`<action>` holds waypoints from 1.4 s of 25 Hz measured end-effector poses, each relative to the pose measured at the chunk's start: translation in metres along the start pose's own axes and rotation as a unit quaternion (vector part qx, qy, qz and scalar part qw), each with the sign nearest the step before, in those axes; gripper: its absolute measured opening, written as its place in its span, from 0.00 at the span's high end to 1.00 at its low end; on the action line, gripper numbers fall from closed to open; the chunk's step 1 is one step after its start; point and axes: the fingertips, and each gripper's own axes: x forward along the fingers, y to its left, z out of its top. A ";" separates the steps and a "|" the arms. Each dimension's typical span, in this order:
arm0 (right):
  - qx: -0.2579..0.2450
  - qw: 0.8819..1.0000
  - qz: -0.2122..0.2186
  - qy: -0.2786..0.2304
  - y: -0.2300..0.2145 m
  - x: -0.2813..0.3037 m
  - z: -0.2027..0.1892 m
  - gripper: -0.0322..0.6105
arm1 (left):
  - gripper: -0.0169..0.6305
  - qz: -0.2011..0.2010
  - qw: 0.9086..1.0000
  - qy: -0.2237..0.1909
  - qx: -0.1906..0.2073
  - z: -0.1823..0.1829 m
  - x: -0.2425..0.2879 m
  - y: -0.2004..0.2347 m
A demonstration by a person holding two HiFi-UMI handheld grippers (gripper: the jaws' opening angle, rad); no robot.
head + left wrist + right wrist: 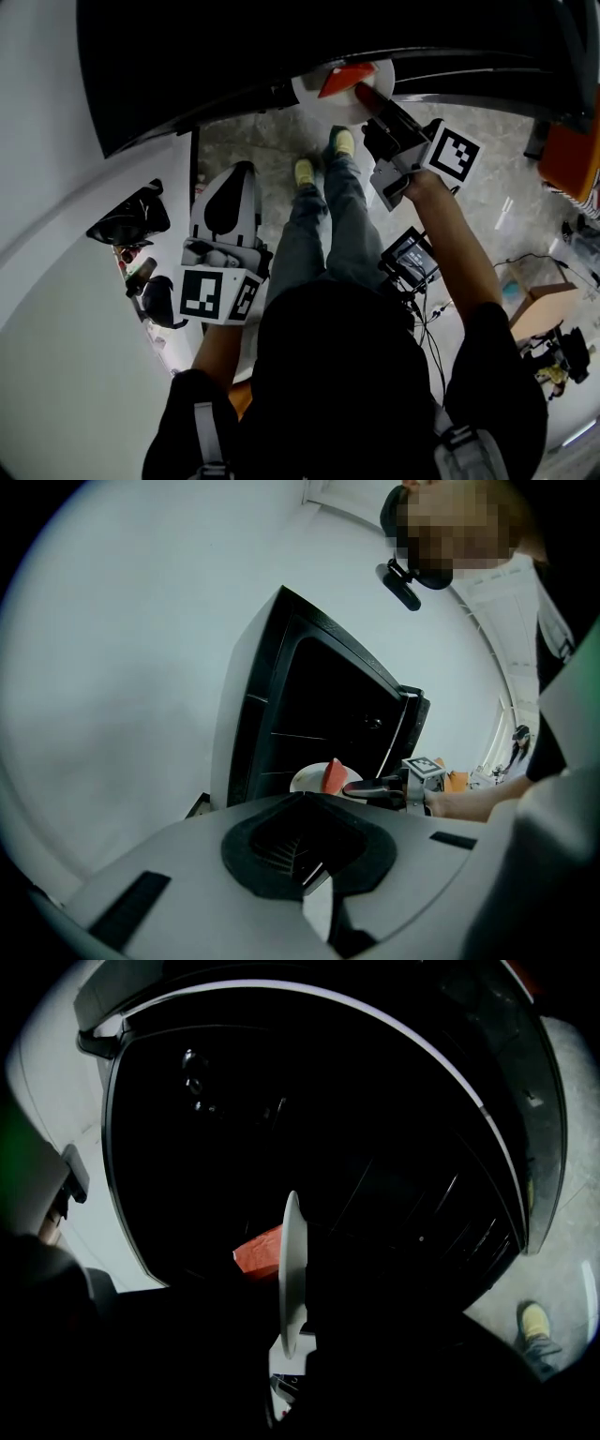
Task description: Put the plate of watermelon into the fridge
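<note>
1. Currently, the step in hand is insertion: the right claw (367, 97) holds the plate (314, 94) at the mouth of the open fridge (234, 47). Judged from the head view, the plate is at the threshold and not yet set down inside.
2. Right claw state: clamped on the plate's near rim. The right gripper view shows the plate edge-on between the jaws.
3. Left claw (239, 178) state: jaws together with nothing between them. It is held low at the person's left side, well apart from the plate.
4. The next move calls for the following:
   - Advance the plate level into the dark interior.
   - Lower it onto a shelf (286, 735).
   - Open the right claw only once the plate rests flat.
5. Caution: the grip is on one rim only, so the far side is unsupported. Any tilt is likely to slide the watermelon (345, 78) off the plate.
6. Appearance of the plate: white, round and shallow, with a thin rim.
7. Appearance of the watermelon: a single red wedge standing on the plate, near the gripped rim. No rind can be made out.
</note>
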 end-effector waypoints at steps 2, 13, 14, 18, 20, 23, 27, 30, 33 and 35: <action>0.001 1.000 0.000 -0.001 -0.003 0.002 0.002 0.90 | 0.95 0.001 1.000 0.000 0.001 -0.001 -0.001 -0.002; 0.007 1.000 -0.013 0.000 -0.030 0.022 0.008 0.90 | 0.95 0.006 1.000 0.008 -0.009 -0.006 0.000 -0.001; 0.004 1.000 -0.014 -0.001 -0.033 0.025 0.009 0.90 | 0.95 0.007 1.000 0.007 -0.009 -0.006 0.001 0.000; 0.010 0.999 -0.046 -0.008 -0.056 0.036 0.012 0.90 | 0.95 0.006 1.000 0.008 -0.012 -0.009 0.003 0.000; 0.030 0.997 -0.069 -0.011 -0.067 0.039 0.012 0.90 | 0.95 0.007 1.000 0.009 -0.014 -0.010 0.002 -0.002; 0.052 0.995 -0.080 -0.014 -0.077 0.045 0.011 0.90 | 0.95 0.010 1.000 0.008 -0.018 -0.009 -0.001 -0.004; 0.039 0.997 -0.066 -0.026 -0.078 0.060 0.021 0.90 | 0.95 0.014 1.000 0.008 -0.021 -0.010 -0.002 -0.004; 0.046 0.995 -0.082 -0.030 -0.083 0.067 0.023 0.90 | 0.95 0.016 1.000 0.008 -0.021 -0.011 -0.003 -0.004; 0.053 0.994 -0.090 -0.035 -0.086 0.072 0.024 0.90 | 0.95 0.016 1.000 0.010 -0.021 -0.014 -0.004 -0.003; 0.053 0.993 -0.099 -0.039 -0.089 0.074 0.025 0.90 | 0.95 0.016 1.000 0.011 -0.021 -0.014 -0.004 -0.003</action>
